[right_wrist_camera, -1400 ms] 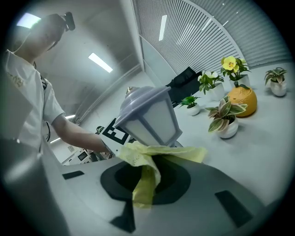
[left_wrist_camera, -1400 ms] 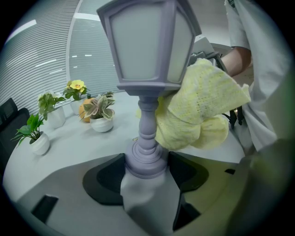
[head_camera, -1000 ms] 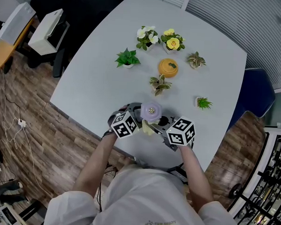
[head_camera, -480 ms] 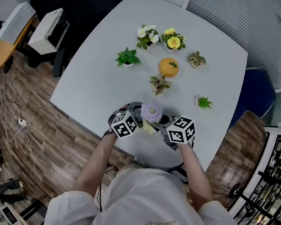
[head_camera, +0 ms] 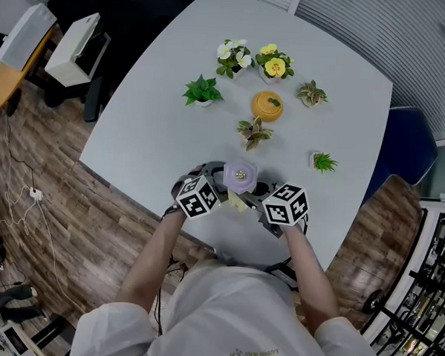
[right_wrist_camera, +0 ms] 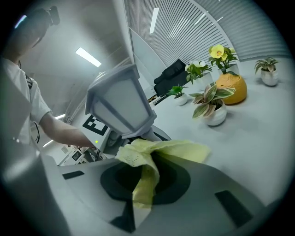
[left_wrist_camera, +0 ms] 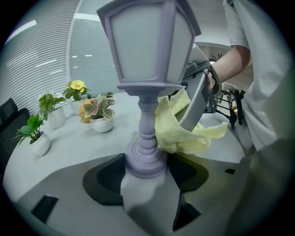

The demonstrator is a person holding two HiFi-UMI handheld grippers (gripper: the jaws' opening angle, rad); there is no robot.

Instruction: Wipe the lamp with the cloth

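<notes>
A lilac lantern-style lamp [head_camera: 239, 176] stands near the table's front edge. My left gripper [left_wrist_camera: 145, 162] is shut on its round base, with the lamp's post [left_wrist_camera: 146, 120] and lantern head [left_wrist_camera: 148, 44] rising right in front of the camera. A pale yellow cloth [left_wrist_camera: 179, 131] is pressed against the post's right side. My right gripper [right_wrist_camera: 144, 180] is shut on that cloth [right_wrist_camera: 152, 154], just below the lantern head [right_wrist_camera: 120, 105]. In the head view the left gripper [head_camera: 220, 190] and the right gripper [head_camera: 251, 199] flank the lamp, with the cloth [head_camera: 234, 202] between them.
Small potted plants [head_camera: 202, 91] [head_camera: 254, 132] [head_camera: 322, 163], two flower pots [head_camera: 273, 65] and an orange jar [head_camera: 266, 106] stand farther back on the grey table [head_camera: 158, 125]. A blue chair [head_camera: 406, 150] sits at the table's right. The table's front edge runs just below my grippers.
The right gripper has shifted and rolled slightly with the cloth against the lamp. The left gripper and lamp have stayed put.
</notes>
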